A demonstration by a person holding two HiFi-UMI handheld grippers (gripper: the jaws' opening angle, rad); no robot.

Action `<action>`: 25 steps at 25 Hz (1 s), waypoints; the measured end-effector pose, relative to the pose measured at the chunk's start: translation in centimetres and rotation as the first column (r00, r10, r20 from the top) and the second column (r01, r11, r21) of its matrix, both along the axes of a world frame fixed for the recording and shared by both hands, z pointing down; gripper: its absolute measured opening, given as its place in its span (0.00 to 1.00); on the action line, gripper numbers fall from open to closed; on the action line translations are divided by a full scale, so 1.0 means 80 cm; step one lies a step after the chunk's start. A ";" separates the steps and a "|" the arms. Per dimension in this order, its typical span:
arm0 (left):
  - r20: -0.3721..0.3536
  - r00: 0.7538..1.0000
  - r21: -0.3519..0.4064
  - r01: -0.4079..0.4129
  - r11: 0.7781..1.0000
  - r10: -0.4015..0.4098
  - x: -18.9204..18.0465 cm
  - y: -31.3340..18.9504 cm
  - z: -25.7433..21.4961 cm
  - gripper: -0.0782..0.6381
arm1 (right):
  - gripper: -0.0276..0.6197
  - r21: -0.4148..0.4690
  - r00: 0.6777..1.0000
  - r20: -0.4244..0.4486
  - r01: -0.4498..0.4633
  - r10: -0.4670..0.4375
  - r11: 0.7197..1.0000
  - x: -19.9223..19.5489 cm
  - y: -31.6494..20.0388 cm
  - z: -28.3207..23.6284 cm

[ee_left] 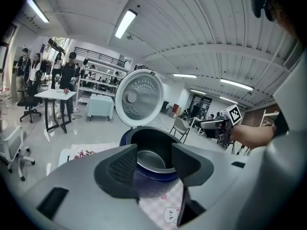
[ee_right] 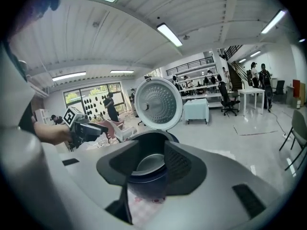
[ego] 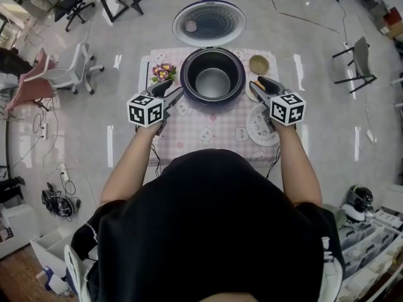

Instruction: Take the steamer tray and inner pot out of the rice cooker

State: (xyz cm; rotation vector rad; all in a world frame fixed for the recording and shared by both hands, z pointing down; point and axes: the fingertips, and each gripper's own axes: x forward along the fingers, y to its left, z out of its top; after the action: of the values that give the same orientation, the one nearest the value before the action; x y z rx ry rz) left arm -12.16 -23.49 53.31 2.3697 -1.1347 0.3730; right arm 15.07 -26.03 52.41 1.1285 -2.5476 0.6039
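Note:
The dark rice cooker [ego: 213,75] stands at the middle of the table with its lid [ego: 209,24] swung up and back. The metal inner pot [ego: 212,82] sits inside it, also seen as the inner pot [ee_left: 149,159] and the inner pot [ee_right: 149,163]. A white perforated steamer tray [ego: 260,128] lies flat on the cloth right of the cooker, partly under my right hand. My left gripper [ego: 179,93] hovers at the cooker's left flank, open and empty. My right gripper [ego: 254,87] hovers at the right flank, open, nothing between its jaws.
A pink checked cloth covers the small table [ego: 214,137]. A pot of flowers [ego: 162,73] stands left of the cooker, and a small bowl [ego: 259,63] at the back right. Chairs [ego: 359,61] and desks stand on the floor around.

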 end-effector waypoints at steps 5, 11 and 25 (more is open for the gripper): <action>0.015 1.000 -0.031 0.012 0.999 -0.012 0.003 -0.021 0.024 0.43 | 0.31 -0.104 1.000 0.015 0.003 -0.001 0.995 -0.013 -0.015 0.044; 0.052 0.999 -0.074 0.020 0.997 -0.017 0.004 -0.052 0.059 0.42 | 0.32 -0.186 1.000 -0.013 -0.019 0.017 0.982 -0.025 -0.040 0.090; 0.090 0.996 -0.197 0.024 0.980 -0.007 0.017 -0.100 0.115 0.40 | 0.31 -0.259 0.996 -0.077 -0.054 0.035 0.964 -0.045 -0.076 0.146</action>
State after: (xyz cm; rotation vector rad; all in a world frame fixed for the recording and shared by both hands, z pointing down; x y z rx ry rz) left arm -10.80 -31.47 62.55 2.1887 -1.1008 0.5640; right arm 11.48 -32.09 64.11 1.0949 -2.3048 0.8649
